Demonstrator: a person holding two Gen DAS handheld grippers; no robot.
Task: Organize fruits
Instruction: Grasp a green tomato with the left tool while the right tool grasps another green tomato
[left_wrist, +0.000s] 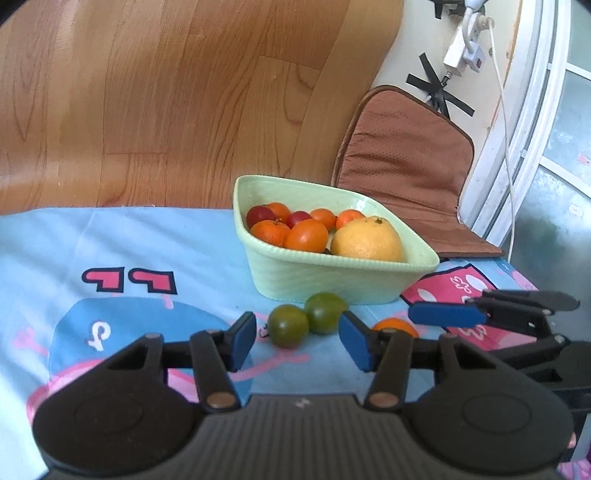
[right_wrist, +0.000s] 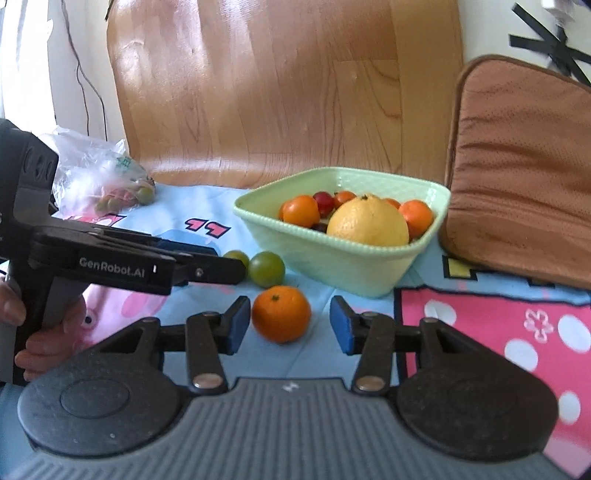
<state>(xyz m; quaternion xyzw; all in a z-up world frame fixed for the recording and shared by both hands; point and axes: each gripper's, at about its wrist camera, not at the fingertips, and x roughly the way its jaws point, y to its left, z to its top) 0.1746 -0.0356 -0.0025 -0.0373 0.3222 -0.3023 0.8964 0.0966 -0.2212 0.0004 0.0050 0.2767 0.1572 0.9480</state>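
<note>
Fruits (right_wrist: 280, 318): 1 orange, 2 green (left_wrist: 287, 325)

Glossy ribbed plastic bowl (left_wrist: 332, 280), printed cloth cover (left_wrist: 110, 240), lacquered wood board (left_wrist: 166, 92).

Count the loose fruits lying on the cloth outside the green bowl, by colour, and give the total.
Round green fruits on the blue cloth: 2, touching side by side
Round orange fruit on the cloth: 1, between the open fingers of the right gripper
Total: 3
</note>
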